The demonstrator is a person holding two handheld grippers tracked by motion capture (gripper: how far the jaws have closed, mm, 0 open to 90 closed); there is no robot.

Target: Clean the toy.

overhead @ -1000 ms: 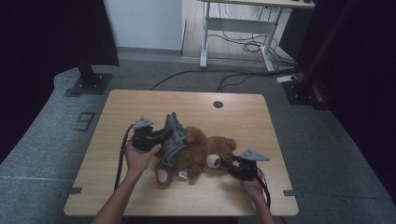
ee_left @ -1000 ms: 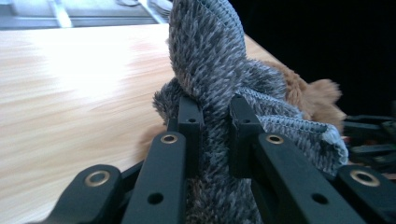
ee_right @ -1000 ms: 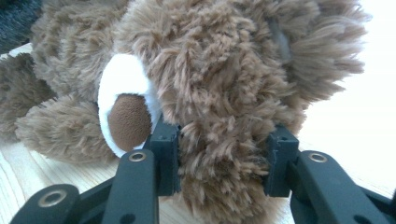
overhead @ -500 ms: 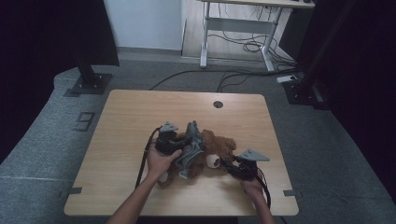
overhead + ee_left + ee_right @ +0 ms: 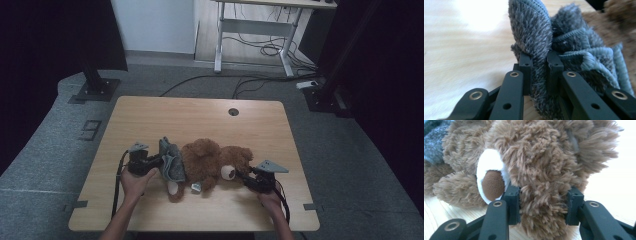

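The teddy bear (image 5: 212, 162) lies on its side near the front edge of the wooden table (image 5: 200, 117), head toward the person's right, with a grey knitted garment (image 5: 171, 161) bunched around its lower body at the left. In the high view, the left gripper (image 5: 159, 161) meets the grey garment at its outer edge, and the right gripper (image 5: 243, 176) meets the bear's head just beside the white muzzle. Both hands rest low over the table. In the left gripper view, the jaws stand close together, clamped on a raised fold of the garment (image 5: 536, 47); the ribbed, fuzzy fabric crumples freely, so it is judged soft, light and stretchy, best taken at a hem or thick fold rather than at a single layer. In the right gripper view, the jaws stand partly apart and press into the brown plush of the head (image 5: 544, 177), beside the muzzle (image 5: 491, 180); the pile compresses between the pads. The bear is judged light, soft and non-fragile, with no slippery surface. A hold on the stuffed head gives a firm anchor, whereas long pile alone may slip out under a pull.
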